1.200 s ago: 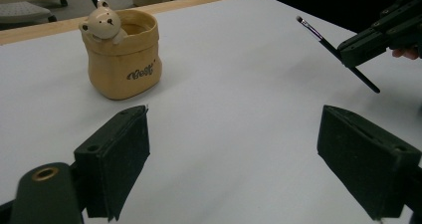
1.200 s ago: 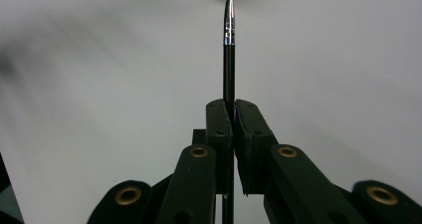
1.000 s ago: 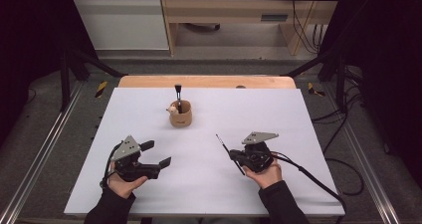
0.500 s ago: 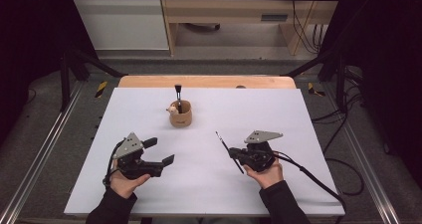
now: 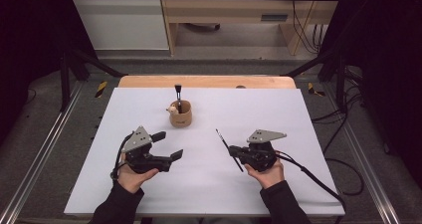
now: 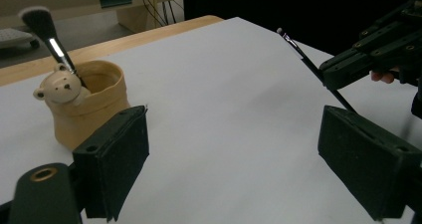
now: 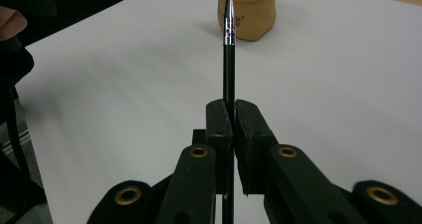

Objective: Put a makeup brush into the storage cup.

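Note:
A tan cup (image 5: pixel 180 115) with a small bear figure (image 6: pixel 60 87) on its rim stands at the table's middle back. A black make-up brush (image 5: pixel 177 92) with a pale-tipped head (image 6: pixel 38 18) stands in it. My left gripper (image 5: pixel 168 145) is open above the white table, in front and to the left of the cup, with nothing between its pads (image 6: pixel 115 164). My right gripper (image 5: pixel 234 152) is shut on a thin black brush (image 5: pixel 223 138). That brush's shaft (image 7: pixel 229 69) points toward the cup (image 7: pixel 247 12).
A white sheet (image 5: pixel 308 129) covers the table, with a strip of wood (image 5: pixel 209 81) along its far edge. A cable (image 5: pixel 318 179) trails from the right gripper over the front right corner. Dark frame posts stand at both sides.
The left gripper has drifted slightly right and forward, toward the table's middle. The right gripper and its thin brush have barely moved.

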Demonstrator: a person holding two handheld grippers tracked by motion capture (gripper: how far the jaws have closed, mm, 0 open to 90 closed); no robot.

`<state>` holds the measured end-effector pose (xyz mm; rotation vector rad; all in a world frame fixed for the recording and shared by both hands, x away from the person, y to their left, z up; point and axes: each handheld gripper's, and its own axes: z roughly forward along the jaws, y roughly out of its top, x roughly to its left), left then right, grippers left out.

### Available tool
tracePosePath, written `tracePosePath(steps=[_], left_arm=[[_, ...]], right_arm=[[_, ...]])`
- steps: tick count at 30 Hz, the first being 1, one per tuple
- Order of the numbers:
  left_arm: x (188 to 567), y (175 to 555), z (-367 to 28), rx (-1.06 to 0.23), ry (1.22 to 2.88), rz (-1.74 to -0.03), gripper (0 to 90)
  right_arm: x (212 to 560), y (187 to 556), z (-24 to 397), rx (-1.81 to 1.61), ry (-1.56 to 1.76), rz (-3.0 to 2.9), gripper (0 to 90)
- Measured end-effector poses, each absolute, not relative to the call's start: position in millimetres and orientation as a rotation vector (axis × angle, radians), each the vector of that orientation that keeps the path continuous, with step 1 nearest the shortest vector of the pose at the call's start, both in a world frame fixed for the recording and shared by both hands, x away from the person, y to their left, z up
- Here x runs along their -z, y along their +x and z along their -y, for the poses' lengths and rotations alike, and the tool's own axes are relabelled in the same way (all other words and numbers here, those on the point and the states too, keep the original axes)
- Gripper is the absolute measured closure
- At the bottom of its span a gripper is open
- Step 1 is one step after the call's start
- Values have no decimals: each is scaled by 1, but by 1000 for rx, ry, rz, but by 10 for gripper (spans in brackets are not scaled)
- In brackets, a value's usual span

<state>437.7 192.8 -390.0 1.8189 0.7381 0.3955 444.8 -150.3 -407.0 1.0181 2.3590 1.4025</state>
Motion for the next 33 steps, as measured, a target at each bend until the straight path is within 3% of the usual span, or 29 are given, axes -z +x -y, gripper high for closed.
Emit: tracePosePath(steps=[33], left_arm=[[373, 451, -151, -353, 1774, -700, 124]], right_arm=[[397, 439, 148, -1511, 949, -2306, 857]])
